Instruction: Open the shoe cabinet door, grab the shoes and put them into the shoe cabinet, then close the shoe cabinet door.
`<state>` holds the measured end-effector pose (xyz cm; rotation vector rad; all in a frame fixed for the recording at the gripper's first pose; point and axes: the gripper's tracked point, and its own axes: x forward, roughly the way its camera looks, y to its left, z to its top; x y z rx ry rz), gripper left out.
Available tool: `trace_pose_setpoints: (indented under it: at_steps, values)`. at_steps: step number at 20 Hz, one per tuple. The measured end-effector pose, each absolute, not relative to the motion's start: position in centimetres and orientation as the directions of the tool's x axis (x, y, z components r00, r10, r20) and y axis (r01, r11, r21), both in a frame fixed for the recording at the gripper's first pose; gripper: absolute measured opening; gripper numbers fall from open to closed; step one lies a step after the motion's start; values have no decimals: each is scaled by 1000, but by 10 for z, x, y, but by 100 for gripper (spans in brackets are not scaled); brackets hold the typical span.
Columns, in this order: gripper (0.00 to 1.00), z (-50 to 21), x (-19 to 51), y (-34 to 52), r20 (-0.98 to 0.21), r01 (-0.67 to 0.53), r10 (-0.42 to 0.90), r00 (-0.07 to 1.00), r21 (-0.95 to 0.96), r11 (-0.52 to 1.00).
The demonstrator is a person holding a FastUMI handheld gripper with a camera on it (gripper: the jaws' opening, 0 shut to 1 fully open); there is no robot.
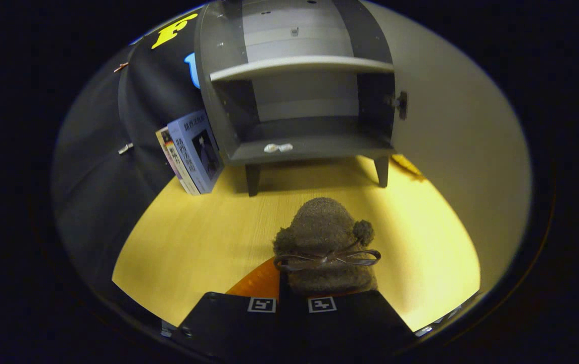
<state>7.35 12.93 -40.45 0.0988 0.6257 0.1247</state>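
The black cloth wall [102,167] stands at the far left, with small clips fastened to it. Against it, just left of the shoe cabinet, lean two or three books [191,151], upright and slightly tilted, their lower edges on the bench [183,237]. The bench surface is light yellow wood grain.

The shoe cabinet [297,91] stands on the bench, beyond the claw, raised on short dark legs. It is grey, and its interior is open to view. One shelf [302,64] divides it into an upper and a lower compartment. Both compartments hold no shoes. A small pale object [278,147] lies on the front edge of the cabinet floor; what it is cannot be told. The cabinet door [451,126] is swung fully open to the right, its pale inner face turned toward the camera, with a dark hinge fitting [401,104] at the cabinet's right edge.

The shoe [326,242] is a fuzzy brown slipper with pompoms and a thin ribbon bow across its top. It sits just ahead of the cabinet's legs, well short of the opening, toe pointing toward the cabinet. The claw [293,296] is clamped on the slipper's rear: the fingers are drawn close together and the heel end disappears between them.
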Motion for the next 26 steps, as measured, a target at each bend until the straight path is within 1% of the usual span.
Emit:
trace_pose_setpoints:
  at_steps: [5,10,12,15,20,22,26]
  values:
    - [9,-302,91,123,-528,-93,156,835,143,985]
    - [8,-243,117,117,-544,-94,156,825,140,986]
    - [9,-220,137,117,-529,-94,163,833,154,983]
    - [9,-185,178,116,-483,-96,165,860,164,982]
    - [9,-139,257,108,-424,-82,121,898,109,991]
    - [9,-130,289,109,-413,-88,122,902,100,991]
    - [9,-136,355,107,-443,-82,111,890,83,993]
